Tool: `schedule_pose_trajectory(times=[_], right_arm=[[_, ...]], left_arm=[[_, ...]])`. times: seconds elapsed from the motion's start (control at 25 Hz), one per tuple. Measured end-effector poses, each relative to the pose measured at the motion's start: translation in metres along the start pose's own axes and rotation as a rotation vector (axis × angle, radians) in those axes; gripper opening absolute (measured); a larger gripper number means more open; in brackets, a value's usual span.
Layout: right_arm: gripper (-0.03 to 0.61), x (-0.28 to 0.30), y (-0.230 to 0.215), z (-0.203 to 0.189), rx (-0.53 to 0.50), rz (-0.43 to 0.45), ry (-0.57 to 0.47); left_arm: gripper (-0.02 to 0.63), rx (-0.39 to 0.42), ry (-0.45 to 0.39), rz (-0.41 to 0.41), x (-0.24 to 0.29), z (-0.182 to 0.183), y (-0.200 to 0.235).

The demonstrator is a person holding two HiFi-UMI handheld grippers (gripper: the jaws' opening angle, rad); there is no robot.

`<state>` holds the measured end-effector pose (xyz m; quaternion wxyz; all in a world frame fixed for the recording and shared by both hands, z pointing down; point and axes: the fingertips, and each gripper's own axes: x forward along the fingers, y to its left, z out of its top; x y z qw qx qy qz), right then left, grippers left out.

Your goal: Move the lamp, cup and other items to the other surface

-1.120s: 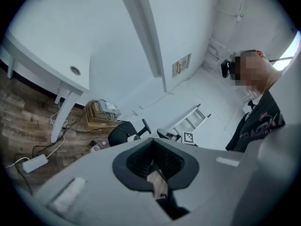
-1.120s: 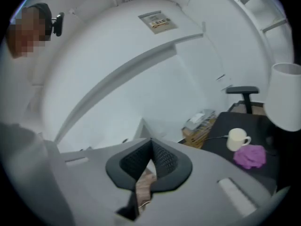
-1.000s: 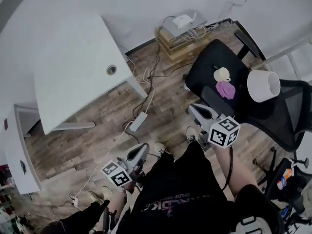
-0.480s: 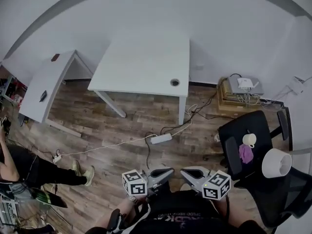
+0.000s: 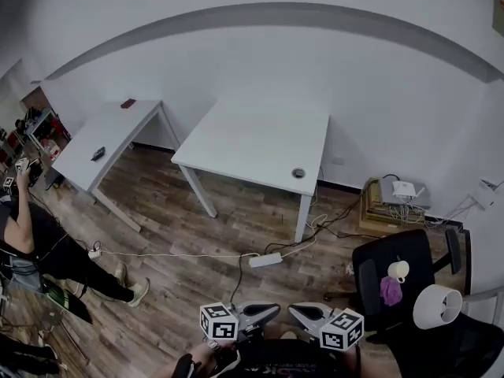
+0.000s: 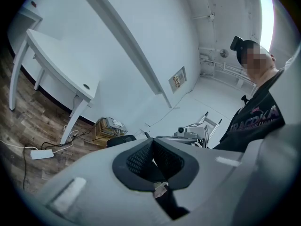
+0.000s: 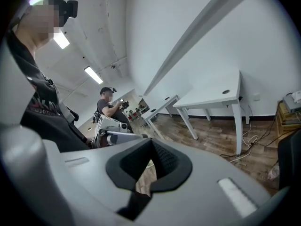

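Note:
A black office chair [image 5: 370, 262] at the lower right of the head view carries a white cup [image 5: 398, 270], a purple item [image 5: 390, 290] and a white lamp shade [image 5: 437, 306]. A bare white table [image 5: 260, 140] stands in the middle of the room. My left gripper [image 5: 273, 309] and right gripper [image 5: 294, 311] sit low at the bottom edge, tips turned toward each other, well apart from the chair. In the left gripper view the left gripper [image 6: 151, 143] has its pads together with nothing held. The right gripper [image 7: 151, 144] is likewise shut and empty.
A second white table [image 5: 110, 136] stands at the left. A power strip [image 5: 265, 259] and cables lie on the wood floor. A stack of boxes with a router [image 5: 398, 199] sits by the wall. Another person [image 5: 35, 246] is at the far left.
The head view has swung from the chair toward the white tables; the chair with its items now lies at the lower right. Both grippers have drawn together at the bottom edge, still shut.

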<state>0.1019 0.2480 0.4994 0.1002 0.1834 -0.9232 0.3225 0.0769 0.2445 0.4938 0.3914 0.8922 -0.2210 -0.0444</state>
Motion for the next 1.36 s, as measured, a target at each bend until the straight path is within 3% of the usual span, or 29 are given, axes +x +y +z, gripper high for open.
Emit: schedule_pose_trajectory(times=[0.44, 1.36], right_arm=[[0.003, -0.011, 0.002, -0.009, -0.008, -0.052, -0.019], [0.003, -0.032, -0.002, -0.019, -0.001, -0.064, -0.026]], left_arm=[[0.002, -0.007, 0.043, -0.065, 0.010, -0.004, -0.008], [0.002, -0.016, 0.039, -0.053, 0.019, -0.016, -0.018]])
